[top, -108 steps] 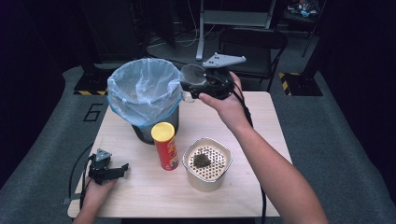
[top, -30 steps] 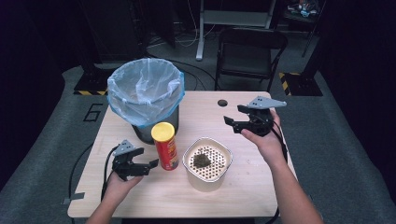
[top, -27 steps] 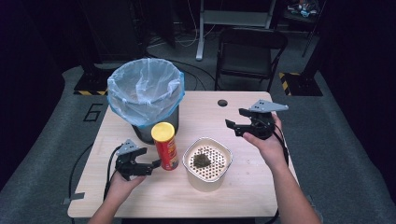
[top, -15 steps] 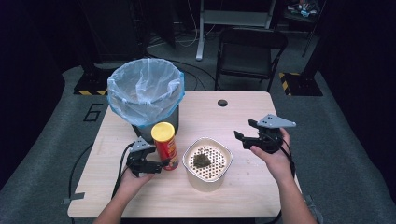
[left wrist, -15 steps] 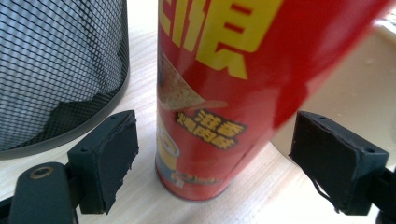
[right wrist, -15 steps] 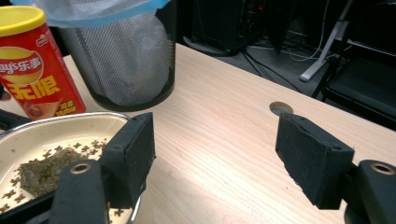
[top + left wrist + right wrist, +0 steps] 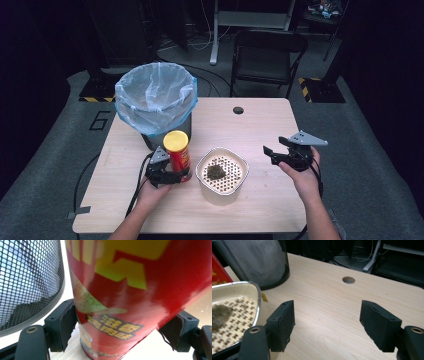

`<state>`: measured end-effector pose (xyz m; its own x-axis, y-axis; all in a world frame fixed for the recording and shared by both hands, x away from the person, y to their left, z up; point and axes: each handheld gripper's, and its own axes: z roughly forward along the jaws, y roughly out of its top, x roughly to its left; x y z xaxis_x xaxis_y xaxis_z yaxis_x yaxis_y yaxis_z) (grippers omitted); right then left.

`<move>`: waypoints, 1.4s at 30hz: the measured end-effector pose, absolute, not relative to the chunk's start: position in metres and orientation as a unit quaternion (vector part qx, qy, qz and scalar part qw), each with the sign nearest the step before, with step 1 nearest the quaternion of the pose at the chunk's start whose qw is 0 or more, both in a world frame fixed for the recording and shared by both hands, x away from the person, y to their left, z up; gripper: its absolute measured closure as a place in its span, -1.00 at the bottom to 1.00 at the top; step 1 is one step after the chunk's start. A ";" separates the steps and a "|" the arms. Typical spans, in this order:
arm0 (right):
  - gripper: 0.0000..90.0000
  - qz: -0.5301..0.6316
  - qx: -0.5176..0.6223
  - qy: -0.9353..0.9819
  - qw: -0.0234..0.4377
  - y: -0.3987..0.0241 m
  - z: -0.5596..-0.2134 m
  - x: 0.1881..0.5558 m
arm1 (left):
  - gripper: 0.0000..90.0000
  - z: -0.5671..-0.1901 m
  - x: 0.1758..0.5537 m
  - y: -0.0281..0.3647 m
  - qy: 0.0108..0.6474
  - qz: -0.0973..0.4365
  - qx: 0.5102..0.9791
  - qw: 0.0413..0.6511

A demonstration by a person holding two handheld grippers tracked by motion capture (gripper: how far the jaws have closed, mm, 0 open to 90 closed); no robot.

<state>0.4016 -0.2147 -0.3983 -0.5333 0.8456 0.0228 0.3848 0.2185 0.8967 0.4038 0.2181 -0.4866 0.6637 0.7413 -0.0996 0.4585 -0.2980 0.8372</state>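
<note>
High view, left to right: the mesh waste bin [image 7: 155,107] with its blue liner stands at the back left of the bench [image 7: 260,125]. Just in front of it stands the red crisp tube [image 7: 177,155], upright, yellow lid on top. The left hand-held gripper [image 7: 167,176] has its jaws around the lower part of the tube. In the left gripper view the tube [image 7: 130,297] sits between both pads [image 7: 65,327], which lie at or very near its sides; whether they already press cannot be told for certain, so treat the grip as not yet confirmed.

Centre: the cream strainer bowl [image 7: 222,172] holds a dark clump and stands just beside the tube.

Right: the right hand-held gripper [image 7: 274,152] hovers released over bare bench, jaws apart with nothing between them, pointing toward the bowl.

Procedure for the step in hand, as judged: seat the tube fully between the left pads, close evenly on both sides, keep it vertical, and lift straight up so it clears the bin wall and the bowl rim. Avoid a low, off-centre pinch, which may tip the tall tube
</note>
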 end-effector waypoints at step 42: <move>-0.37 0.392 0.473 0.745 0.259 -0.234 -0.478 0.409 | -0.48 -0.299 0.357 0.246 0.344 0.168 0.798 0.465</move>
